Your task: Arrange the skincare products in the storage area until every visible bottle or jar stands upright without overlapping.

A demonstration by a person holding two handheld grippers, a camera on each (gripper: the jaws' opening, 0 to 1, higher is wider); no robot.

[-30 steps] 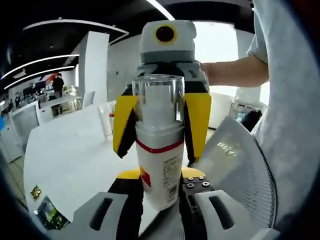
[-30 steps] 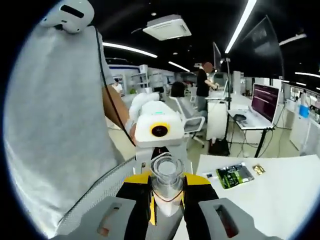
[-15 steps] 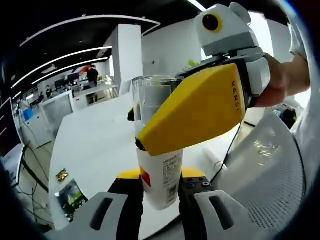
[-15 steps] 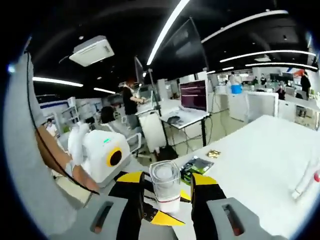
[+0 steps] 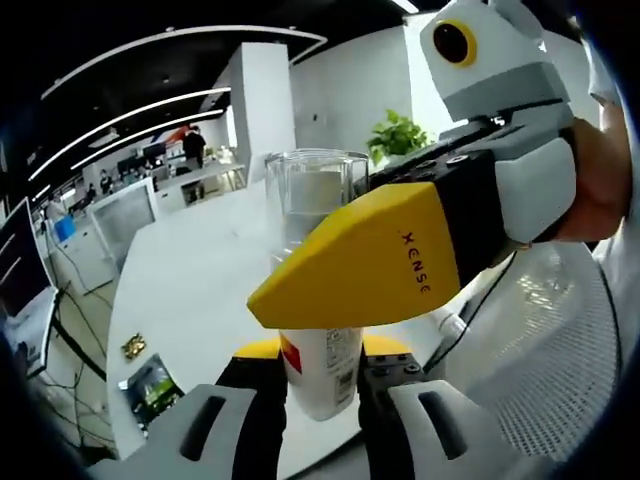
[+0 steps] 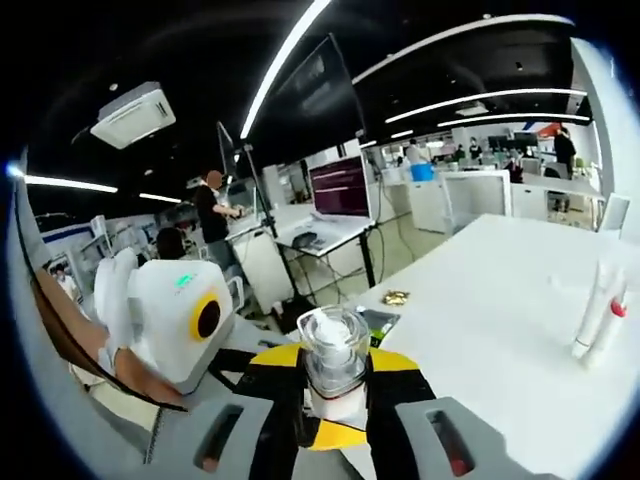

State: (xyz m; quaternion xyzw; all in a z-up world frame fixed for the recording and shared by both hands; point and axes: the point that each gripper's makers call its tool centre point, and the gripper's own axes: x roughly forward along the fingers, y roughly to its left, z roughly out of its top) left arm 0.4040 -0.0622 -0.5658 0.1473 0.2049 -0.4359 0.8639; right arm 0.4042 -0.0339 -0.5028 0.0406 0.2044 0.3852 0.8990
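Both claws are clenched on one white bottle (image 5: pixel 322 370), held in the air above the white counter (image 5: pixel 190 290) and not standing on it. In the left gripper view the left claw (image 5: pixel 320 385) grips the bottle's lower body between its two dark jaws, with the label and a red patch facing the camera, while the right claw (image 5: pixel 400 260) comes in from the right and crosses in front of the bottle, one yellow jaw covering the part just under the clear cap (image 5: pixel 315 190). In the right gripper view that same claw (image 6: pixel 335 385) closes around the upper part of the bottle (image 6: pixel 335 400), its clear cap (image 6: pixel 333 350) poking up between the jaws, and the left claw's white housing (image 6: pixel 175 320) sits just beside it with a hand behind. My reading is that the bottle is held at both ends to pass it over or turn it upright before it is set down. Farther off on the counter (image 6: pixel 500 300), near the right edge, two slim white tubes (image 6: pixel 598 315) stand upright and close together, one with a red band; a small green packet (image 5: pixel 150 385) lies near the counter's edge.
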